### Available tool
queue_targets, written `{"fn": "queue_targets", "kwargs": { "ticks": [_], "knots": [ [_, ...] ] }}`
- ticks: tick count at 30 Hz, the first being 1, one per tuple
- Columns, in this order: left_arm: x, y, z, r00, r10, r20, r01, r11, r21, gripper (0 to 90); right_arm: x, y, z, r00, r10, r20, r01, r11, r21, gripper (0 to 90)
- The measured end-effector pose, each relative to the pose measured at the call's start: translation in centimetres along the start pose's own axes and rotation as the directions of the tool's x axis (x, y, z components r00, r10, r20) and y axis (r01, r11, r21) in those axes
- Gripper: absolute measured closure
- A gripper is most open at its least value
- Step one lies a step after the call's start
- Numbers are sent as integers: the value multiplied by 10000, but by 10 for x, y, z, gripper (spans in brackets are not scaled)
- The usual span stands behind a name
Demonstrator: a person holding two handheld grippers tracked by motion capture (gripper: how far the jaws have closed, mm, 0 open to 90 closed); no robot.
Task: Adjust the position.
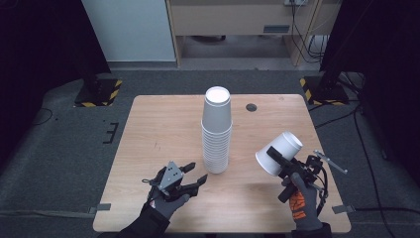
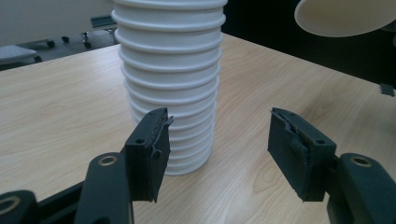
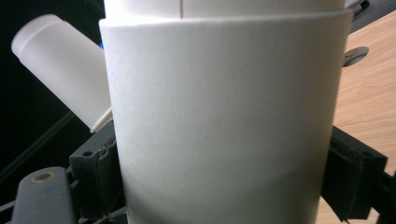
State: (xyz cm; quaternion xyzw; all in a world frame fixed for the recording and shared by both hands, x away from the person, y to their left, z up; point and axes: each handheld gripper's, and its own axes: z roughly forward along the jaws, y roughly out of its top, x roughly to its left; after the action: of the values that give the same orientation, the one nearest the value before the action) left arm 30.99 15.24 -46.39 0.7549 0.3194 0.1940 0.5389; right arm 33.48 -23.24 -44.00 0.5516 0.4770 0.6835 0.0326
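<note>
A tall stack of upturned white paper cups (image 1: 216,130) stands at the middle of the wooden table (image 1: 158,124). My left gripper (image 1: 192,177) rests low just left of the stack's base, open and holding nothing. In the left gripper view the stack (image 2: 170,79) rises just beyond my gripper (image 2: 217,140). My right gripper (image 1: 277,159) is raised over the table's right side, shut on a single white cup (image 1: 280,151) that is tilted, its base pointing up and away. In the right gripper view this cup (image 3: 224,116) sits between the pads (image 3: 100,172).
A dark round grommet (image 1: 251,107) lies in the table behind the stack. Two stand bases with yellow-black stripes sit on the floor at the back left (image 1: 99,91) and back right (image 1: 322,89). Cables trail along the floor on the right.
</note>
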Motion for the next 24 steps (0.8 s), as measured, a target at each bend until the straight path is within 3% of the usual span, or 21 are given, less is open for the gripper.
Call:
{"fn": "queue_targets", "kwargs": {
  "ticks": [8, 24],
  "knots": [
    [-8, 8, 7, 9997, 188, 163, -184, 9994, -281, 386, 0, 0, 0, 9998, 170, -73, -171, 9998, -142, 154],
    [-28, 14, 30, 9969, 545, 568, -534, 9983, -219, 430, 0, -1, 0, 9999, 159, -44, -160, 9998, -147, 154]
  ]
}}
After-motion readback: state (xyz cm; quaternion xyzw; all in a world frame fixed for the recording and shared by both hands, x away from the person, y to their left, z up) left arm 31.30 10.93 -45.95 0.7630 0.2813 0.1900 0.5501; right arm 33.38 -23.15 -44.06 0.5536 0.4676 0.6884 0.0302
